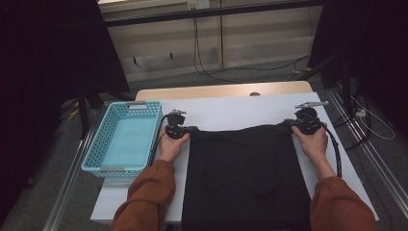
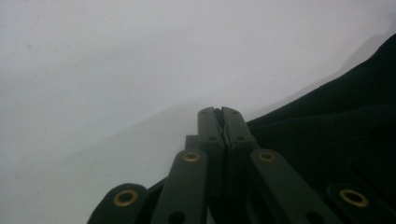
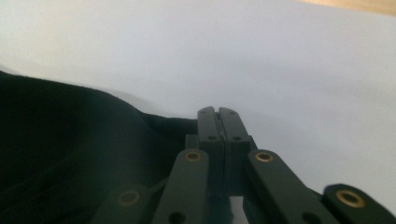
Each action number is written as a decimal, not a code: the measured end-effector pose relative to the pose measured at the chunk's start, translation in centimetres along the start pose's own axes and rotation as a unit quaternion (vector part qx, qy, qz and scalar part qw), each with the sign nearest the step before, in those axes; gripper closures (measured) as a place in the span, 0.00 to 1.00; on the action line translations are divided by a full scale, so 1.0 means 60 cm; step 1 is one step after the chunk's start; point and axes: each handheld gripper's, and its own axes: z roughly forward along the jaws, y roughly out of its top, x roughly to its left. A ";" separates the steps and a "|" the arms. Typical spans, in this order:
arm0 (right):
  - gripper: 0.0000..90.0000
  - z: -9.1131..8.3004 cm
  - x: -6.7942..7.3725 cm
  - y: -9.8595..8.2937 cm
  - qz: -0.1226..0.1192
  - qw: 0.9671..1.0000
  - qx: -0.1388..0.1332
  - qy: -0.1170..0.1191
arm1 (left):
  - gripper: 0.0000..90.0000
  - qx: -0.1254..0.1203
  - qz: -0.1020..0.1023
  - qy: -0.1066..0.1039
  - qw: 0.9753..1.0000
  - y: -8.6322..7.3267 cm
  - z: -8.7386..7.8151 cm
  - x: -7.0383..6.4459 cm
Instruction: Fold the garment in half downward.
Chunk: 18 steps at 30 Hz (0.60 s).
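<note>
Black cloth [image 1: 245,175], the largest item and the landmark for all that follows, lies spread flat on the counter [image 1: 231,108], its far edge stretched straight between the two claws and its near edge reaching the counter's near side. Judged from its wrinkles and the way it drapes, the cloth is soft, limp and light; it should fold readily but sag wherever unsupported, so the far corners are the sensible holds, as taken here. White sheet [image 1: 269,108] covers the counter beneath and beyond the cloth; a strip of bare wood shows at the far side. Blue basket [image 1: 96,154], a perforated plastic tray, stands left of the cloth and holds nothing that can be seen. Left claw [image 1: 186,130], at the cloth's far left corner, has its jaws pressed together; in the left gripper view [image 2: 219,114] the dark fabric [image 2: 336,126] runs up beside the jaws, and a thin layer appears pinched between them. Right claw [image 1: 294,124], at the far right corner, is likewise closed, with the fabric edge [image 3: 70,140] reaching its jaws in the right gripper view [image 3: 219,114]. Each claw is carried by a hand in an orange sleeve [image 1: 144,197]. Room: grey floor beyond the cloth, loose cables [image 1: 207,67] trailing along a pale wall panel, dark curtains at both sides.
</note>
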 end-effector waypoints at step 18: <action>0.99 0.028 -0.016 0.053 0.018 0.999 -0.018 -0.025 | 0.98 -0.022 -0.001 0.024 0.999 0.051 0.040 0.018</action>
